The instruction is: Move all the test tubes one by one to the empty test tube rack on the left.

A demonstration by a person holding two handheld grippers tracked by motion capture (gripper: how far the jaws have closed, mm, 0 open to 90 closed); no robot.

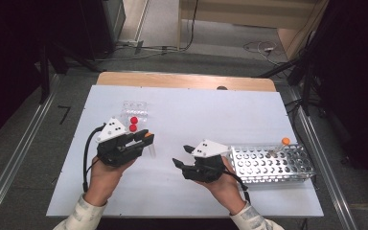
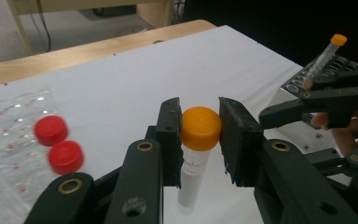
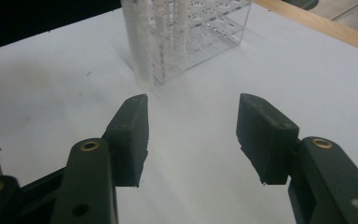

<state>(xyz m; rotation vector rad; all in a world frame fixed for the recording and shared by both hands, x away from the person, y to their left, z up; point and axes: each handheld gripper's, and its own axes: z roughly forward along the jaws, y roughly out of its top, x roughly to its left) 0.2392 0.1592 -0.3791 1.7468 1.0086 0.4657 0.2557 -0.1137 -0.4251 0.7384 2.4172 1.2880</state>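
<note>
The tube (image 2: pixel 193 179) is frosted, translucent plastic under a smooth, slightly glossy orange cap (image 2: pixel 200 127). The left gripper (image 2: pixel 199 135) has matt black plastic arms, rough-faced pads and brass-coloured rivets. The red caps (image 2: pixel 58 143) look like satin plastic. The clear rack (image 3: pixel 186 35) is glossy acrylic; the metal rack (image 1: pixel 270 165) is perforated, shiny sheet. The tabletop (image 1: pixel 220 115) is matt white, edged in wood.

In the left gripper view the orange-capped tube (image 2: pixel 194 161) hangs between the jaws, which cover both sides of its cap; its printed label is partly hidden and too blurred to read. The clear rack (image 2: pixel 9 140) runs off the left edge, and its two red caps (image 2: pixel 58 143) are smeared. In the right gripper view another clear rack (image 3: pixel 186 32) is cut by the top edge. From the high view, the metal rack's (image 1: pixel 270 165) holes are too small to count.
</note>
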